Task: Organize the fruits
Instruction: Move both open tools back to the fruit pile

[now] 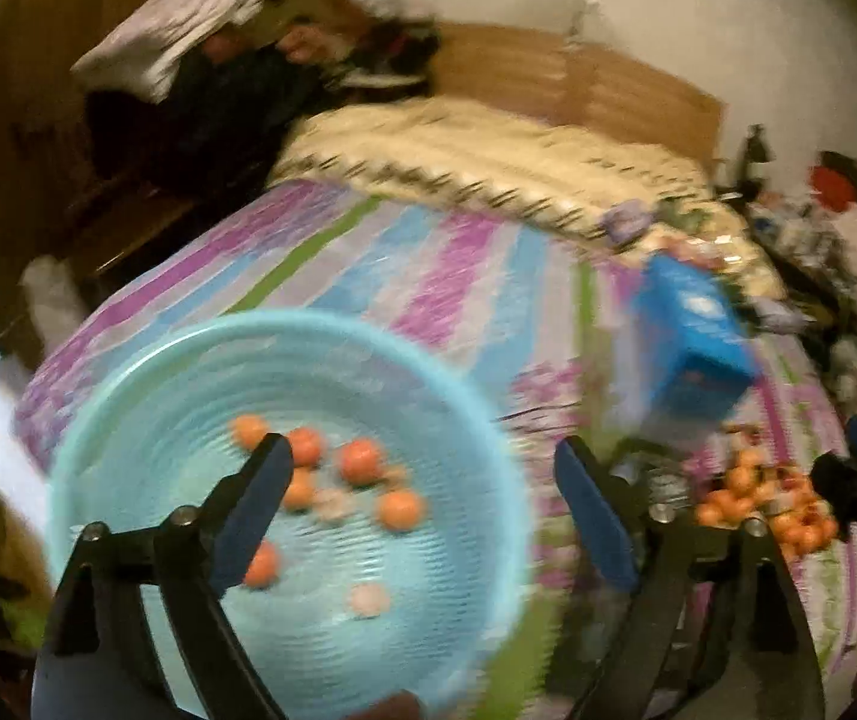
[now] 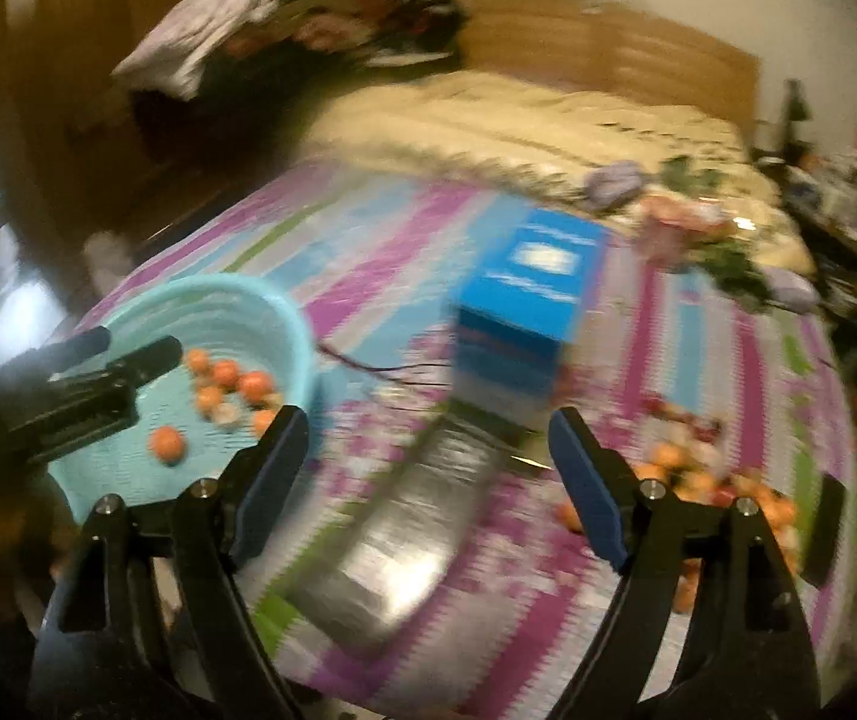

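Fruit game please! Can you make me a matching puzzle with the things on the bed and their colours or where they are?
Things:
1. basin
2. box
3. loose fruit pile
4. left gripper

Clues:
A. dark blue, standing on the striped bedsheet
B. open, with nothing between its fingers
C. light blue, with a few orange fruits inside
D. lying on the sheet, right of the box

Pairs: 1-C, 2-A, 3-D, 4-B
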Demonstrator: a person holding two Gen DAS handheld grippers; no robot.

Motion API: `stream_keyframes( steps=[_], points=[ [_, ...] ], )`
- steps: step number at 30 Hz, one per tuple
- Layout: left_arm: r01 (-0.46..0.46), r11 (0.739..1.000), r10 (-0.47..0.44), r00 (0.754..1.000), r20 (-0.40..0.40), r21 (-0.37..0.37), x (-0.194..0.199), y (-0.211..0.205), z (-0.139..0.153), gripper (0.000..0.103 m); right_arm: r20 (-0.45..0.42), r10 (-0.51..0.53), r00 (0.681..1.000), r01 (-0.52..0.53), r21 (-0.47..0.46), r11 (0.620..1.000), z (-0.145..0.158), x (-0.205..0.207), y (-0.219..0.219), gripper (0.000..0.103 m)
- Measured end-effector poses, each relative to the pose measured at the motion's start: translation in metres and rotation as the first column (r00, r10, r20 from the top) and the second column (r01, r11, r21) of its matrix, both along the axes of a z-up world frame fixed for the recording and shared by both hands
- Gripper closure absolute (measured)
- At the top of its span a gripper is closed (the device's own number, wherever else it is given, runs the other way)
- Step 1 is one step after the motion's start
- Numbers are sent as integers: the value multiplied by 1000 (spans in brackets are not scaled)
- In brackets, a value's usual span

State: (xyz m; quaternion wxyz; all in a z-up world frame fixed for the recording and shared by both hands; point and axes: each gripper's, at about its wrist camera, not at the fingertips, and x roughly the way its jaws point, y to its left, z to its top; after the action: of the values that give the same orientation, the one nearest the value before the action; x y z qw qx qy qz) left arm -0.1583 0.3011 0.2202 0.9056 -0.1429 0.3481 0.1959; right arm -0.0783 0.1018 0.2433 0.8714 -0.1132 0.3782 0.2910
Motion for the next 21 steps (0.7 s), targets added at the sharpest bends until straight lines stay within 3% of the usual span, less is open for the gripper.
stream_keyframes(
  steps=[3, 5, 13, 17, 21],
  points=[
    [68, 998, -67, 997, 48, -3, 13, -36, 14, 10, 28, -69, 997, 69, 6, 998, 7, 0, -30, 12],
    [108, 994, -109, 991, 81, 20, 21, -63, 25, 0, 40, -109, 993, 109, 10, 994, 9, -1, -52, 12],
    [252, 967, -254, 950, 182, 30, 43, -151, 53, 0, 53, -211, 976, 209, 40, 977, 13, -2, -120, 12],
    [276, 960, -279, 936, 212, 46, 48, -186, 61, 0, 63, -256, 965, 252, 59, 966, 14, -6, -155, 11],
    [248, 964, -263, 942, 208, 98, 49, -214, 65, 0, 63, -287, 956, 283, 65, 957, 9, -7, -184, 11]
  ],
)
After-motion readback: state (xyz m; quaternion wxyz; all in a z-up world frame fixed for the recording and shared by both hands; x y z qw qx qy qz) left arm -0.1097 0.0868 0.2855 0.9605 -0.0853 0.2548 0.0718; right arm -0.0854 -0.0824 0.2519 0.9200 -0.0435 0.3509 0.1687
